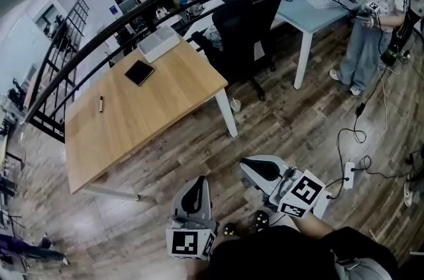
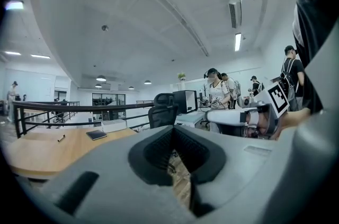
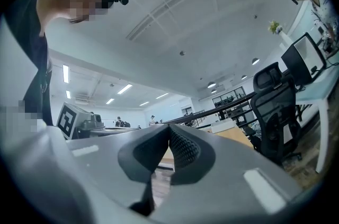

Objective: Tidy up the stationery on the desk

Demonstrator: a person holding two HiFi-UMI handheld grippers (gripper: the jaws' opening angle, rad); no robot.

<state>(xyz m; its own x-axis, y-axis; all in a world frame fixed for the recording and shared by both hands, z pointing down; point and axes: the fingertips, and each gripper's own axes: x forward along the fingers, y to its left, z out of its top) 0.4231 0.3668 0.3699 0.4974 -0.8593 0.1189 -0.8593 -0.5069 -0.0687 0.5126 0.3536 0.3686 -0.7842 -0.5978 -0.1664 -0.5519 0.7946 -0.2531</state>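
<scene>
**Two empty grippers held low, away from the desk they are meant to tidy**

A person stands on a wood-plank floor, holding a gripper in each hand close to the body. The left gripper has its jaws closed tip to tip with nothing between them. The right gripper is the same, jaws pressed together and empty. Both point roughly toward a wooden desk surface that is well apart from them, so nothing is within reach yet.

On that surface lie a black notebook near the far side, a pen nearer the middle, and a white box at the far corner by a dark railing. The items are spread out and untouched, so the tidying looks not yet begun. The box may be where the loose pieces belong, though that is a guess.

A black office chair stands beside the desk. Another person stands at a second desk further off.
</scene>
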